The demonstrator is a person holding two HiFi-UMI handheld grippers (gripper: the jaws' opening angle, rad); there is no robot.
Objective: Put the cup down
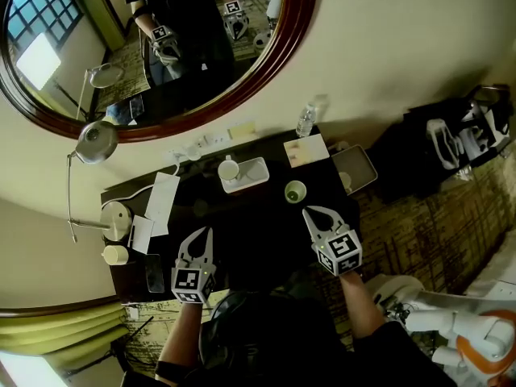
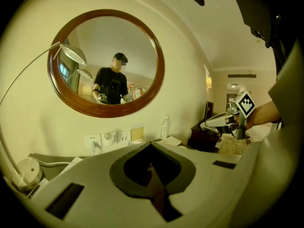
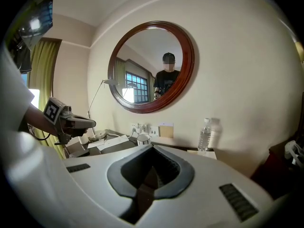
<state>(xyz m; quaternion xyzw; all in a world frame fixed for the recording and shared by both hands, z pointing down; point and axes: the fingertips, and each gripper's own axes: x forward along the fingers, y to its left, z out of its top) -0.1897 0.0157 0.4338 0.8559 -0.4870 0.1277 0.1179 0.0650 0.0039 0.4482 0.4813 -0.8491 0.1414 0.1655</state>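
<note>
Holding a gripper in each hand above the desk (image 1: 258,224), you are pressing the jaws of the left gripper (image 1: 206,234) and the right gripper (image 1: 310,213) together on nothing. The cup (image 1: 295,191) is standing upright on the desk, just ahead of the right gripper's tips, not touching them, beside the tray (image 1: 262,168).

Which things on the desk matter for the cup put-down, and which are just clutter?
Job:
- green cup, standing upright on the desk
- right gripper, shut and empty, just short of the cup

Lying about:
- white mug on its tray
- water bottle
- desk lamp
- papers
- left gripper, shut, idle
</note>
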